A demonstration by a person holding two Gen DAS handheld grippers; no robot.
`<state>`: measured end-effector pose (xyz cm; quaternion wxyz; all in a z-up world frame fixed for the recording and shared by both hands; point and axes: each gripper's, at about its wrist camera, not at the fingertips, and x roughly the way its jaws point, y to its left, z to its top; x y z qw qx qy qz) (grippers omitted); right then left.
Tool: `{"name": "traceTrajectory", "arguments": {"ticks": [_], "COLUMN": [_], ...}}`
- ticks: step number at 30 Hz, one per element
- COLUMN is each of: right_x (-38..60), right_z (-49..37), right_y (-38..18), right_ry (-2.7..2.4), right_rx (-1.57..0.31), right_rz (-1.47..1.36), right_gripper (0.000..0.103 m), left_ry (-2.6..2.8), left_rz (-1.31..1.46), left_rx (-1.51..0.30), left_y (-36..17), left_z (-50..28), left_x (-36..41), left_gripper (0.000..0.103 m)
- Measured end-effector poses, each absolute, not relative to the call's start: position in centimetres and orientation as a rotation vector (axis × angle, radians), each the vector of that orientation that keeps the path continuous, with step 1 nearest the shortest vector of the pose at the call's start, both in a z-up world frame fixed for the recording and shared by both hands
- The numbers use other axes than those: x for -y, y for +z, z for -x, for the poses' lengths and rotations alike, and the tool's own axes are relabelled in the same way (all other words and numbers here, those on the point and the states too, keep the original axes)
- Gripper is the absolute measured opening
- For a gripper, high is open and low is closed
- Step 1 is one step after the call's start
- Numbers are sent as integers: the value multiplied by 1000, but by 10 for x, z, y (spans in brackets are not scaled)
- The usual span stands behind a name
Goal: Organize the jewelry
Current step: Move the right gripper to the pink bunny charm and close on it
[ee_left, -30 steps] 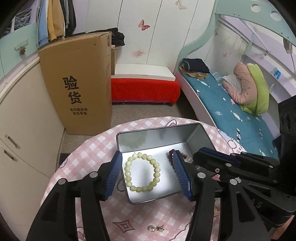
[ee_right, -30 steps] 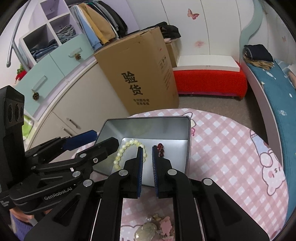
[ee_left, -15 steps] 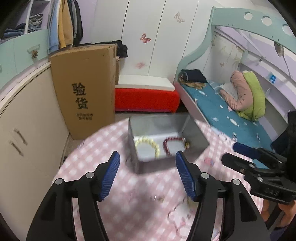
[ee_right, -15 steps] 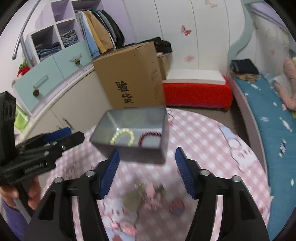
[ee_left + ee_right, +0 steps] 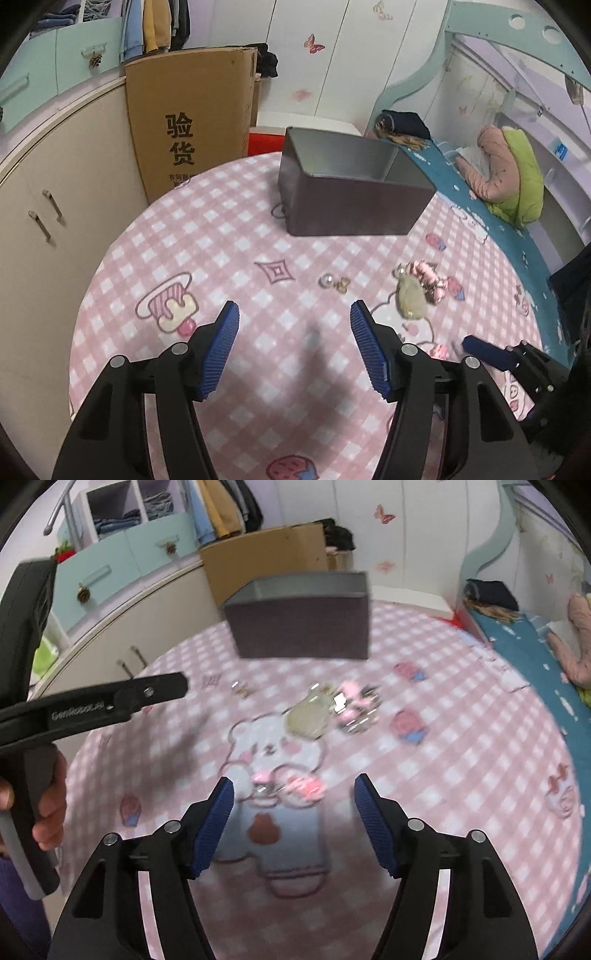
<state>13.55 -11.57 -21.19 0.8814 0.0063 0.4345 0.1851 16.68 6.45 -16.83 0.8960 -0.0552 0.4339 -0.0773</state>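
The grey metal tin (image 5: 354, 188) (image 5: 303, 616) stands at the far side of the round table, and its walls hide what lies inside. Loose on the pink checked cloth are a pearl earring (image 5: 327, 280), a pale green pendant (image 5: 410, 299) (image 5: 308, 716) and pink-and-silver pieces (image 5: 428, 277) (image 5: 356, 701). My left gripper (image 5: 293, 308) hangs open over bare cloth, short of the earring. The jaws of my right gripper (image 5: 294, 782) are opening. A small pink-and-silver piece (image 5: 284, 786) lies on the cloth between its tips, untouched by the pads.
A tall cardboard box (image 5: 192, 122) stands behind the table on the left, beside cream cabinets (image 5: 55, 206). A bed with a blue sheet (image 5: 476, 221) runs along the right. A hand (image 5: 48, 812) holds the left gripper's handle at the left of the right wrist view.
Both grippers have drawn back from over the tin to the near part of the table. The right gripper went from shut to open, and the red bracelet showed in the tin half a second ago.
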Motion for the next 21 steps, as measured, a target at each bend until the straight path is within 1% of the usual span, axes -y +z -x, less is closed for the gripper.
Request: {"name": "traceTrajectory", "arguments": {"ticks": [3,5,7,9,21], "right_x": [109,110,114,118,161], "right_z": [-141,-143,-148,-149,-150], "right_y": [-216,-213,-215,-215,-213], "right_ry": [366,344,327,319,271], "right_rx": [-898,-883,-896,-897,-892], "right_rz": [8,7,24,39,-18], "right_gripper": [66,63,45,34,33], "left_ry": [-166,-169,-173,-179,-200], "left_rz": [122,119,121,125,152], "left_rx": [-906,-909,-909,-910,-947], "left_y": [-171,-172,-172,-172,-183], "left_z": [-164,-164,-164,-165,-191], "left_x": [-64,-63,-62,-61,-48], "left_gripper": [60,60,60,60,60]}}
